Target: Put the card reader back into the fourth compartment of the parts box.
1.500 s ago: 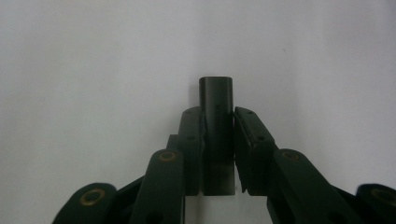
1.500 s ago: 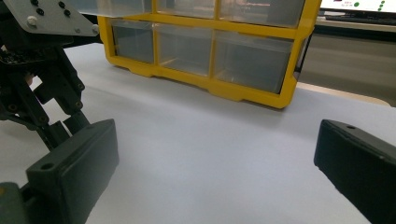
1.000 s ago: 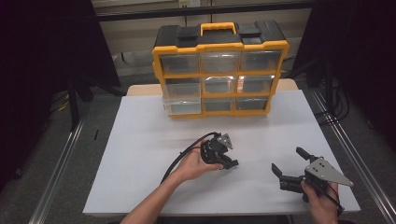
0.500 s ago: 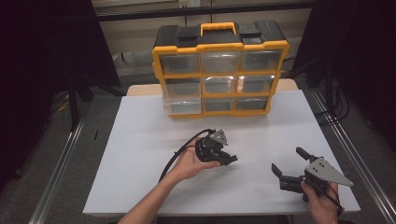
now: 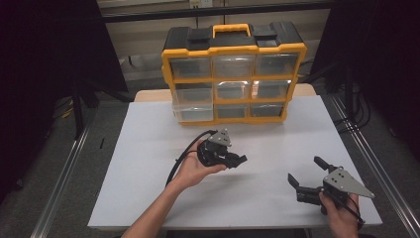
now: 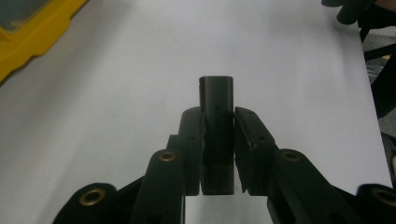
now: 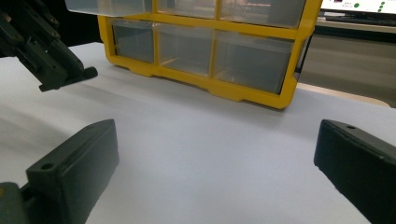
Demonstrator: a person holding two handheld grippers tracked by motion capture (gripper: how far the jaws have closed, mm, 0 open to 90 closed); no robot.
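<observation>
While the left gripper [image 5: 236, 160] hangs above the white table [image 5: 148, 198] in front of the yellow-and-black drawer organizer [image 5: 233, 74], its jaws are clamped on a small black rectangular block [image 6: 216, 135] — the left gripper view shows the piece standing upright between the two pads, its top end poking out past them. What the block is exactly I cannot tell; it looks like a plastic part of some kind. The right gripper [image 5: 303, 179] rests low near the table's near right corner, jaws spread wide with nothing between them, pointing toward the organizer.

My reading is that the step in hand is carrying the gripped block, most likely toward one of the organizer's clear drawers [image 5: 192, 113]; the bottom-left one appears to stand slightly pulled out, though I would not swear to it. The next move would call for bringing the block over an open drawer and releasing it there — and if no drawer is open far enough, the idle right gripper would have to pull one out first.
</observation>
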